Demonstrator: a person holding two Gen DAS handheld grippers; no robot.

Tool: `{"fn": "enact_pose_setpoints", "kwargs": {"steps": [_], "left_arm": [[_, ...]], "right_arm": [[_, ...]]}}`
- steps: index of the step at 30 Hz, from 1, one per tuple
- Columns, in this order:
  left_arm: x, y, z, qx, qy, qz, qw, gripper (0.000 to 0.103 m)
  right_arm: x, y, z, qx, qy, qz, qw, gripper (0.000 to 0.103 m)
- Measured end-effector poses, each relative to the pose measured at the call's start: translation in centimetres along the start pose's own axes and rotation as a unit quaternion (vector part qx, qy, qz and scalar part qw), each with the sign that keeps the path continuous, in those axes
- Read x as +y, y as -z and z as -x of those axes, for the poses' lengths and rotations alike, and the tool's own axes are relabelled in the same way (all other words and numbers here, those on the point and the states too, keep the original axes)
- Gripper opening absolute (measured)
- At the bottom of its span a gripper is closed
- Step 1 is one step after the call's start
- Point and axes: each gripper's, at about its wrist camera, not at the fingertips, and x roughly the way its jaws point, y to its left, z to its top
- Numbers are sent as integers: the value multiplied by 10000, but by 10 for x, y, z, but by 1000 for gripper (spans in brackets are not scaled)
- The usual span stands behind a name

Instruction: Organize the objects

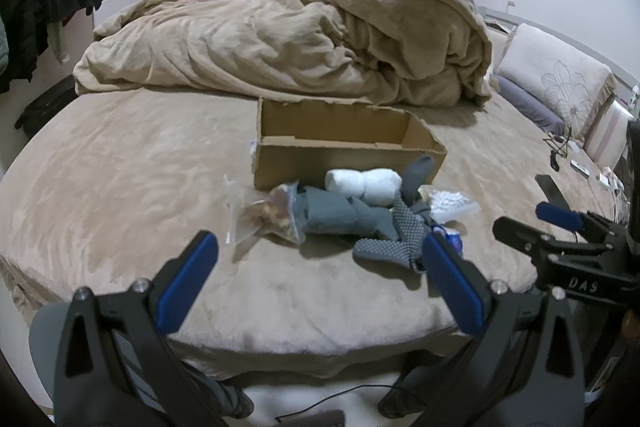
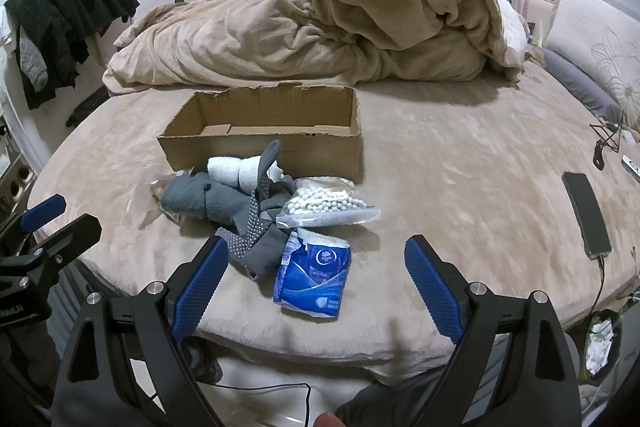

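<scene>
Both claws were wide apart and held nothing. Just ahead of the right claw (image 2: 316,283) lay a soft blue plastic pack of tissues (image 2: 314,277); it looked light and squishy, best pinched across its middle. Past it waited the open brown cardboard box (image 2: 260,131). The left claw (image 1: 320,279) hung near grey dotted socks (image 1: 396,239).
</scene>
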Motion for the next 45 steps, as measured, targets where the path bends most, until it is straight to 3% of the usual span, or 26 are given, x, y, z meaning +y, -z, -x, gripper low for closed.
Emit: {"fn": "enact_pose_setpoints", "kwargs": {"steps": [13, 24, 34, 39, 41, 43, 45], "left_arm": [[18, -2, -31, 72, -251, -15, 9997, 103], [50, -8, -89, 141, -719, 58, 9973, 103], [69, -11, -141, 418, -807, 231, 9956, 101], [67, -5, -156, 731, -577, 252, 9953, 78], [65, -3, -159, 796, -502, 205, 9954, 70], [61, -3, -156, 751, -436, 116, 9962, 60], [57, -2, -151, 681, -444, 44, 9967, 57]], "right_arm": [[-5, -1, -30, 252, 121, -55, 9996, 92], [-19, 14, -76, 725, 234, -207, 9969, 92], [-30, 24, -102, 964, 130, -408, 9944, 92], [-32, 24, -103, 901, -155, -484, 9946, 79], [-30, 26, -102, 868, -216, -449, 9950, 69], [-26, 27, -101, 845, -288, -410, 9952, 50], [-19, 28, -100, 774, -217, -317, 9963, 48]]}}
